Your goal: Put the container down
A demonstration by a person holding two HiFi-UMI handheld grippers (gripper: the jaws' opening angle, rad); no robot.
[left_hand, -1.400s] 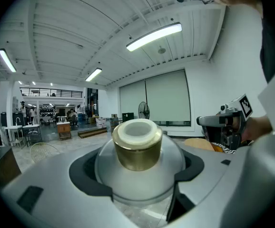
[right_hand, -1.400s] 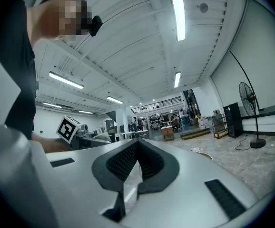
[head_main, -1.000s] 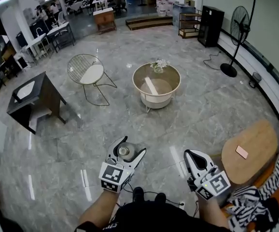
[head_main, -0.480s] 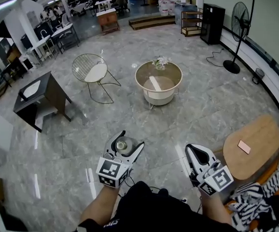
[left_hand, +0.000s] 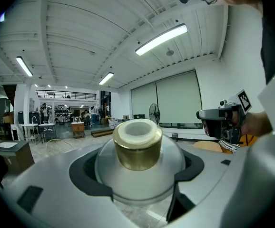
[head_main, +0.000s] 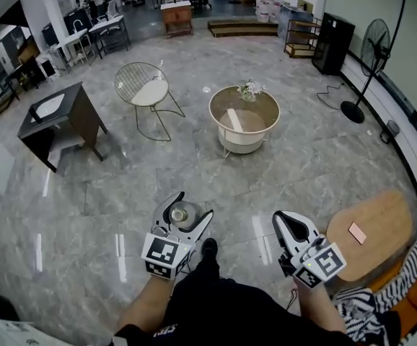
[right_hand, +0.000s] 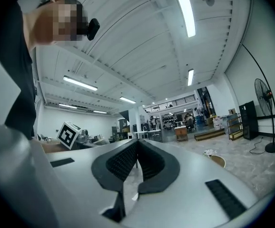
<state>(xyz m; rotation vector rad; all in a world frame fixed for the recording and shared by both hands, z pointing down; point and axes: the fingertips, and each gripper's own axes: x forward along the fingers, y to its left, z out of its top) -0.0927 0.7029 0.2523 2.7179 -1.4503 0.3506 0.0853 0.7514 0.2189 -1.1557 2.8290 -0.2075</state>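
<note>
Container (head_main: 180,212) clamped between left hand-held gripper (head_main: 192,205) jaws, above floor (head_main: 122,193); right hand-held gripper (head_main: 288,223) closed, empty.

The left gripper (head_main: 193,205) holds a container (head_main: 179,213) above the floor (head_main: 122,186). The right gripper (head_main: 281,218), jaws together, hangs near a wooden table (head_main: 371,225). A round table (head_main: 262,117) stands ahead
</note>
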